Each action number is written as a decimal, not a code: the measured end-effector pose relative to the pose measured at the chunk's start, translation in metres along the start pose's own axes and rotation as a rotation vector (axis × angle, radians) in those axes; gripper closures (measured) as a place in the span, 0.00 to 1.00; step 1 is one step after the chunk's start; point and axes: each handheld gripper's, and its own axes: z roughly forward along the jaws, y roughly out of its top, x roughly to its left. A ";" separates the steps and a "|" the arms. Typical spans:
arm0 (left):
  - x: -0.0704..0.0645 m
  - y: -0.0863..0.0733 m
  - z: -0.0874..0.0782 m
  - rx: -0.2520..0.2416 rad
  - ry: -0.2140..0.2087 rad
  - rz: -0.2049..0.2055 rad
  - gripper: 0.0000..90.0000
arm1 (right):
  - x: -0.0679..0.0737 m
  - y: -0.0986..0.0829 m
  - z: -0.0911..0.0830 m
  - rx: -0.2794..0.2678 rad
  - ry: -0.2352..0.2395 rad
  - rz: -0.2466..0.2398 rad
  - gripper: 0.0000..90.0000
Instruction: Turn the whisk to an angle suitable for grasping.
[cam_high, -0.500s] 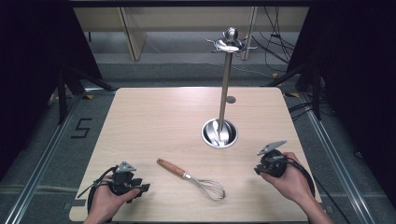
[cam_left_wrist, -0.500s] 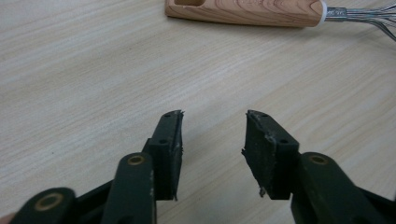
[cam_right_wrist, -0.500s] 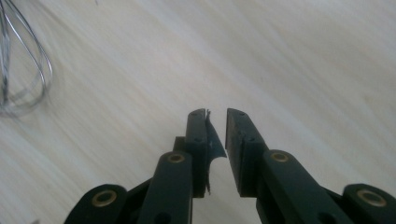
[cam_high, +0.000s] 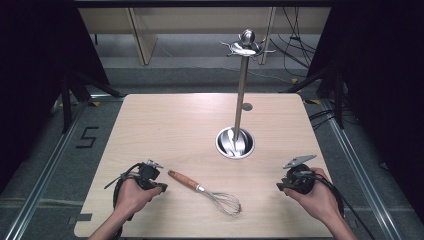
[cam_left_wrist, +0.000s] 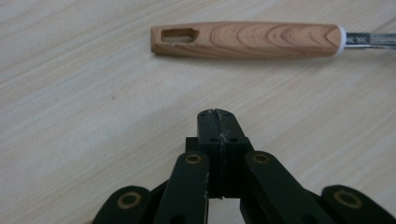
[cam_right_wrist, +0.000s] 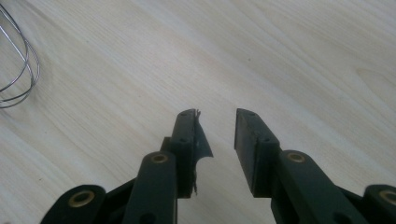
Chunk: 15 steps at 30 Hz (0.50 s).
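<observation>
A whisk (cam_high: 205, 191) with a wooden handle (cam_left_wrist: 247, 39) and wire loops (cam_right_wrist: 16, 60) lies on the table near the front edge, between my two hands. My left gripper (cam_high: 161, 187) rests just left of the handle's end, its jaws pressed together with nothing between them (cam_left_wrist: 218, 116). My right gripper (cam_high: 280, 187) sits at the front right, well clear of the whisk, its jaws a small gap apart and empty (cam_right_wrist: 217, 122). A tall metal stand (cam_high: 241, 95) with hooks at its top rises from a round base (cam_high: 235, 143) behind the whisk.
The light wooden table (cam_high: 165, 125) is bare across its left and middle. A small round disc (cam_high: 247, 106) lies behind the stand. Dark floor, rails and cables surround the table.
Both hands stay in about the same places at the front of the table. The whisk and stand have not moved.
</observation>
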 end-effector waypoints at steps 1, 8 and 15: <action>0.000 0.007 0.004 0.012 0.010 -0.004 0.99 | -0.001 -0.001 0.001 0.002 0.007 0.011 0.77; -0.001 0.024 0.017 0.038 0.013 0.014 0.99 | -0.001 -0.003 0.004 0.006 0.024 0.020 0.76; -0.003 0.044 0.033 0.055 0.014 0.010 0.99 | -0.001 -0.003 0.005 0.010 0.034 0.029 0.75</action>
